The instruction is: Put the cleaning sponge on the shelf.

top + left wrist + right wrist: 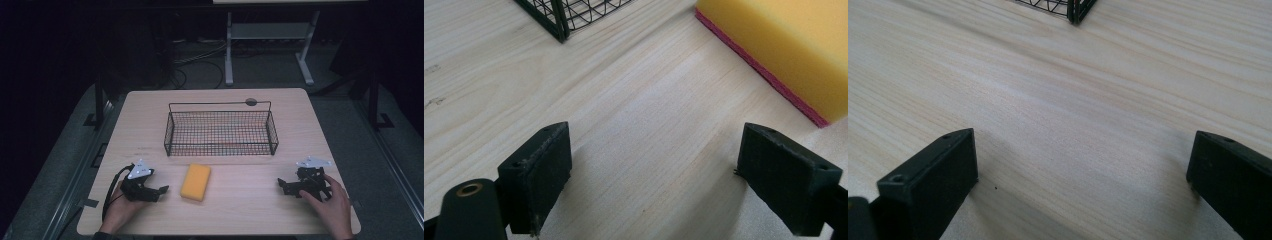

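I see the yellow sponge (195, 182) lying flat on the worktop (250, 200), near side of the wire basket (221, 132). My left gripper (159, 190) (fingers wide apart, empty) rests just left of it; my right gripper (283, 186), equally open, sits well right.

The table (240, 200) is showing pale wood grain, matt and smooth. The sponge (195, 182) is looking like soft, porous yellow foam — with a rough pink layer beneath. The basket (220, 133) is thin black-coated wire mesh — the gripper pads (542, 172) are looking matt black.
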`<state>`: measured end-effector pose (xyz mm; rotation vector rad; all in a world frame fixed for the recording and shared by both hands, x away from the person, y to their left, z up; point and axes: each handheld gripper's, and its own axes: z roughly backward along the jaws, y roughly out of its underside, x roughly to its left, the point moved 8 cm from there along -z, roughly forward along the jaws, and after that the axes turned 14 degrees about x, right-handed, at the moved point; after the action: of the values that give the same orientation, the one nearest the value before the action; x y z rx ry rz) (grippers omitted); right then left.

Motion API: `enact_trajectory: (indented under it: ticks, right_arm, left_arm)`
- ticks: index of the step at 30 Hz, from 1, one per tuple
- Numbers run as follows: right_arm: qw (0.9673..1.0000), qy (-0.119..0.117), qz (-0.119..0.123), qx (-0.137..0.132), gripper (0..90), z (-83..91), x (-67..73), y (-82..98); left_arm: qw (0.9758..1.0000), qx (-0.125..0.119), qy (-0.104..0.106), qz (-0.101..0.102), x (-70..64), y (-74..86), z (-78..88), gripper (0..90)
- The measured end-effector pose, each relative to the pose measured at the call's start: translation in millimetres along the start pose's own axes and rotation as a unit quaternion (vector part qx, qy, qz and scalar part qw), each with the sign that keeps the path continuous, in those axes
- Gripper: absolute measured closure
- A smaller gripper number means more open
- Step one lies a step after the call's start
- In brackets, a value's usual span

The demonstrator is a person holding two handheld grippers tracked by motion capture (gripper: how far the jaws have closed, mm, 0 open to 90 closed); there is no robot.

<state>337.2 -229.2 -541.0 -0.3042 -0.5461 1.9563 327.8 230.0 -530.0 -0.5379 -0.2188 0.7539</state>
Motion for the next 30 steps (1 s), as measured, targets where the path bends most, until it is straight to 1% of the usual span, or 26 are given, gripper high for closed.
enact_trajectory:
  ticks: [5,6,8,10,11,13,16,17,19,21,22,23,25,30]
  right_arm:
    - [1.0000,0.000,0.000,0.000,0.0,0.0,0.0,0.0]
    - [1.0000,0.000,0.000,0.000,0.0,0.0,0.0,0.0]
    - [1.0000,0.000,0.000,0.000,0.0,0.0,0.0,0.0]
    - [1.0000,0.000,0.000,0.000,0.0,0.0,0.0,0.0]
    - [1.0000,0.000,0.000,0.000,0.0,0.0,0.0,0.0]
    - [1.0000,0.000,0.000,0.000,0.0,0.0,0.0,0.0]
    - [1.0000,0.000,0.000,0.000,0.0,0.0,0.0,0.0]
    - [1.0000,0.000,0.000,0.000,0.0,0.0,0.0,0.0]
    - [1.0000,0.000,0.000,0.000,0.0,0.0,0.0,0.0]
    - [1.0000,0.000,0.000,0.000,0.0,0.0,0.0,0.0]
    - [1.0000,0.000,0.000,0.000,0.0,0.0,0.0,0.0]
    - [1.0000,0.000,0.000,0.000,0.0,0.0,0.0,0.0]
    - [1.0000,0.000,0.000,0.000,0.0,0.0,0.0,0.0]
    - [1.0000,0.000,0.000,0.000,0.0,0.0,0.0,0.0]
  left_arm:
    - [1.0000,-0.002,0.000,0.000,0.8,0.1,0.6,14.6]
    - [1.0000,-0.001,-0.001,0.002,1.8,0.4,1.5,15.8]
    - [0.9999,-0.005,0.008,0.012,2.4,0.3,3.5,21.1]
    - [0.9997,-0.005,0.012,0.019,3.6,0.5,5.5,26.0]
    - [0.9997,-0.004,0.014,0.019,4.0,0.6,6.5,31.2]
    - [0.9995,-0.003,0.021,0.024,3.6,-0.1,9.0,38.3]
    - [0.9996,-0.002,0.021,0.020,2.5,-1.5,12.9,54.8]
    - [0.9995,-0.006,0.025,0.019,0.5,-4.2,17.0,60.0]
    - [0.9994,-0.006,0.029,0.015,-2.8,-7.5,21.7,76.1]
    - [0.9994,-0.005,0.034,0.011,-5.4,-9.7,25.2,88.0]
    - [0.9994,-0.005,0.034,0.011,-5.4,-9.7,25.2,89.6]
    - [0.9990,-0.007,0.042,0.016,-8.4,-12.0,27.4,89.7]
    - [0.9990,-0.006,0.042,0.014,-9.7,-12.8,27.6,89.7]
    - [0.9984,-0.008,0.056,0.010,-19.2,-17.6,30.9,89.7]
